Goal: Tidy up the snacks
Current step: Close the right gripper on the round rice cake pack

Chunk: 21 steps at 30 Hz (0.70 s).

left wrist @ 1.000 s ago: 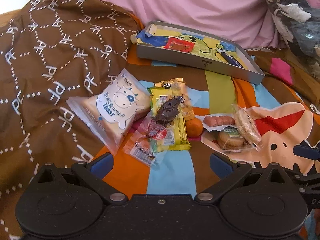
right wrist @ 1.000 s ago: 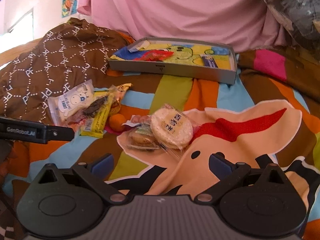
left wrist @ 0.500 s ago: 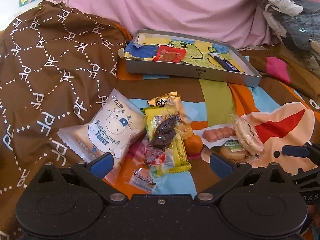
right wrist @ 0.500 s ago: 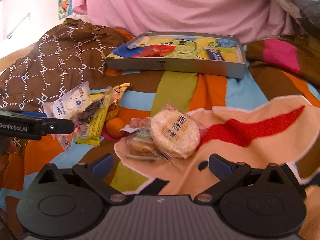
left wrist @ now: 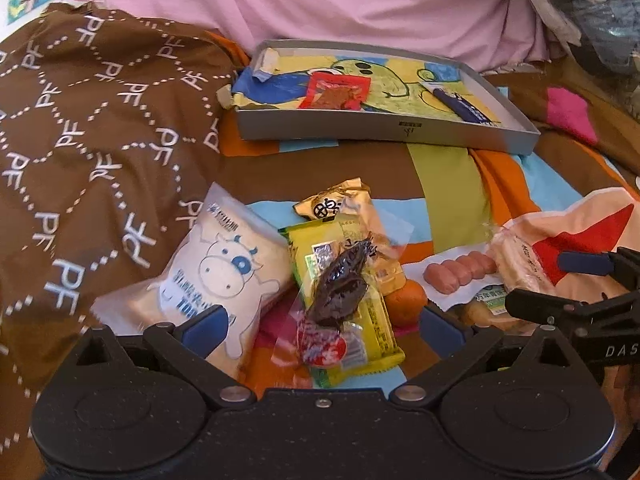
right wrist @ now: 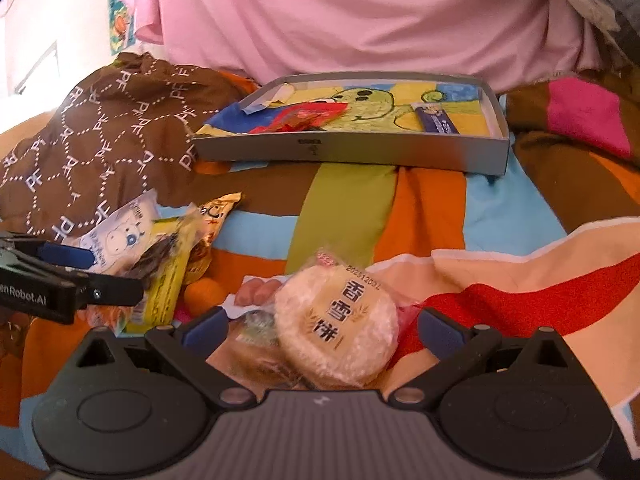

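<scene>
Left gripper (left wrist: 320, 326) spread wide, empty, low over snack pile (left wrist: 344, 280) in front of grey tray (left wrist: 384, 132); right gripper (right wrist: 322, 326) likewise released, straddling round rice cracker (right wrist: 336, 330), not gripping

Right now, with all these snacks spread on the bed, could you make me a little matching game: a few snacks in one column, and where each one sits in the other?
Things:
1. red packet
2. rice cracker
3. toast bag
4. orange

Places:
A. between the right hand-held gripper's open fingers
B. in the grey tray
C. against the brown blanket
D. between the yellow packet and the sausages

Pairs: 1-B, 2-A, 3-C, 4-D
</scene>
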Motion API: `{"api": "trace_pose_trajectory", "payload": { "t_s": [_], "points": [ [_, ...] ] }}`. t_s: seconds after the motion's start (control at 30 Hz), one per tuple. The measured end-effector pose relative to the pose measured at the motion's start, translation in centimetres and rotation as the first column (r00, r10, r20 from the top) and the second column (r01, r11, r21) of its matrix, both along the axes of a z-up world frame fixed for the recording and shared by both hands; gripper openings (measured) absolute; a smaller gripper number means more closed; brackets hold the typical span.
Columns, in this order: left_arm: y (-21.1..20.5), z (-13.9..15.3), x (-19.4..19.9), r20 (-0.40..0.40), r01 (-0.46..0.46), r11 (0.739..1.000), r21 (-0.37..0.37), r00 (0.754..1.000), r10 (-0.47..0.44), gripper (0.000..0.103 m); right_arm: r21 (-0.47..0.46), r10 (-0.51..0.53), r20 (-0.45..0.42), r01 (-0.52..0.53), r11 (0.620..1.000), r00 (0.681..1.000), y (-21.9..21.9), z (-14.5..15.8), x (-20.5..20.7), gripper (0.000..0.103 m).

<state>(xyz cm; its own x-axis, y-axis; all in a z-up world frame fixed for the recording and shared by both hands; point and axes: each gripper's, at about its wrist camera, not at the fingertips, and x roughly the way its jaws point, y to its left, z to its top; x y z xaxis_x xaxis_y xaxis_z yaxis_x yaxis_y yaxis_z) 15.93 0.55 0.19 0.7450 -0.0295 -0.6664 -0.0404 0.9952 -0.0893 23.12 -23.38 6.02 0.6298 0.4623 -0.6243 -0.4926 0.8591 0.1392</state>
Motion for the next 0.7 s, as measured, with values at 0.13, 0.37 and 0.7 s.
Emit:
{"api": "trace_pose_trajectory", "payload": {
  "t_s": [0.13,0.37,0.7],
  "points": [
    [-0.1,-0.6,1.4,-0.029,0.025,1.0,0.018,0.999,-0.025,0.099,0.034,0.004,-0.032,-0.003,0.999,0.999,-0.1,-0.5,0.8,0.103],
    [-0.6,-0.8,2.2,-0.049,0.024,0.998,0.057,0.999,-0.022,0.099,0.075,0.012,-0.105,-0.005,0.997,0.994,-0.4,-1.6,1.6,0.103],
    [-1.3,-0.2,2.2,-0.033,0.056,0.996,0.063,0.998,-0.054,0.085,0.146,-0.006,-0.131,0.025,0.989,0.991,-1.2,-1.5,1.7,0.098]
  ]
}}
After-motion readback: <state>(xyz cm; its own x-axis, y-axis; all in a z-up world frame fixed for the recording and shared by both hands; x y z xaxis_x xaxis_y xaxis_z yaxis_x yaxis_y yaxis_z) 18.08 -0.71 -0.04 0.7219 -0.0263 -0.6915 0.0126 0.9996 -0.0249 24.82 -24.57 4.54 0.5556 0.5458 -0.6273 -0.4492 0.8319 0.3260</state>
